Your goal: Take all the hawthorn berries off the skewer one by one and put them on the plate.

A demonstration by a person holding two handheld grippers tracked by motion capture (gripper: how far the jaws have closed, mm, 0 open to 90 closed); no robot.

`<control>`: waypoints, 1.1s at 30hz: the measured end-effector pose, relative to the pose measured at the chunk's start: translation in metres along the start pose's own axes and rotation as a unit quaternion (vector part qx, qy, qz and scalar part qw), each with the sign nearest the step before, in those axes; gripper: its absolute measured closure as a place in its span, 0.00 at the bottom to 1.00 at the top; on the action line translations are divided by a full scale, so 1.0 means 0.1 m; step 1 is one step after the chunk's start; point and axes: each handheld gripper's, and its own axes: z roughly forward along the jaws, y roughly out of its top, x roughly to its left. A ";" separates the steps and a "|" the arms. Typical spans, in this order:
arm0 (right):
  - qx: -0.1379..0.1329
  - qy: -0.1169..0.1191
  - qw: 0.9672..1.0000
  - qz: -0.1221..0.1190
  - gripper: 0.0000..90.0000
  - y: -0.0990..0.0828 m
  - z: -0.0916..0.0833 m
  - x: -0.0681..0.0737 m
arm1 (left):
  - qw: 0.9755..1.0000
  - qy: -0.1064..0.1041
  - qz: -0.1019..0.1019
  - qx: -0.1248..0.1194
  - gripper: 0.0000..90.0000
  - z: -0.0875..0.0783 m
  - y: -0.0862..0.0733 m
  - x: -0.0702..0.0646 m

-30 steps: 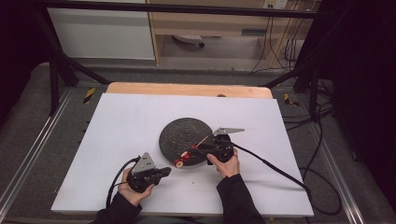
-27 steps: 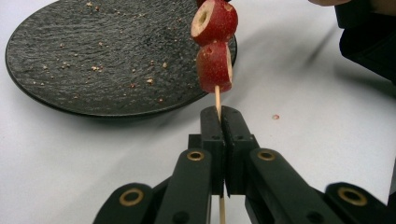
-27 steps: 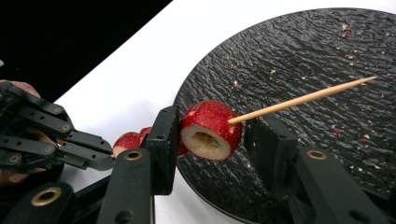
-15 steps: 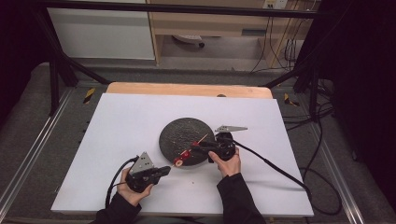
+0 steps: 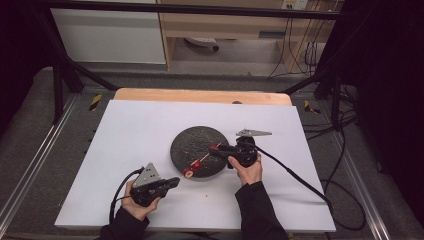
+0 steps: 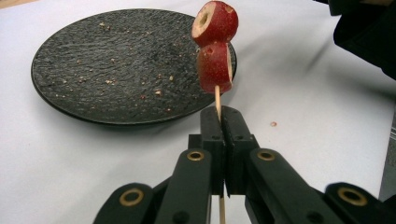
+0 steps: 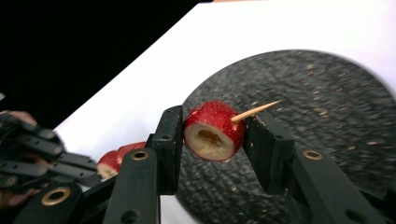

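A white table (image 5: 150,130) carries a round dark stone-like plate (image 5: 192,142) near its middle, with small crumbs on it. At the near left of the table, the left gripper (image 5: 172,182) has its jaws closed tight on a thin wooden skewer (image 6: 217,100), which runs up and to the right over the near edge of the plate. Two red fruit slices (image 6: 214,46) sit together low on the skewer, just beside the plate's near rim. At the right, the right gripper (image 5: 216,148) has just been closing its jaws, and they now press a third red fruit slice (image 7: 215,130), with the skewer's tip (image 7: 259,110) coming out through it above the plate.
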 end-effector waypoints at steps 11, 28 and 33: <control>-0.024 -0.036 0.999 0.001 0.66 0.22 -0.14 -0.14 | 1.000 0.001 0.000 -0.001 0.98 -0.05 -0.03 0.05; 0.008 -0.060 0.998 -0.002 0.66 0.08 0.09 -0.27 | 0.999 0.038 -0.036 -0.002 0.98 -0.13 -0.06 0.22; 0.037 -0.062 0.997 -0.003 0.66 -0.09 0.30 -0.31 | 0.998 0.039 -0.039 0.000 0.98 -0.11 -0.07 0.23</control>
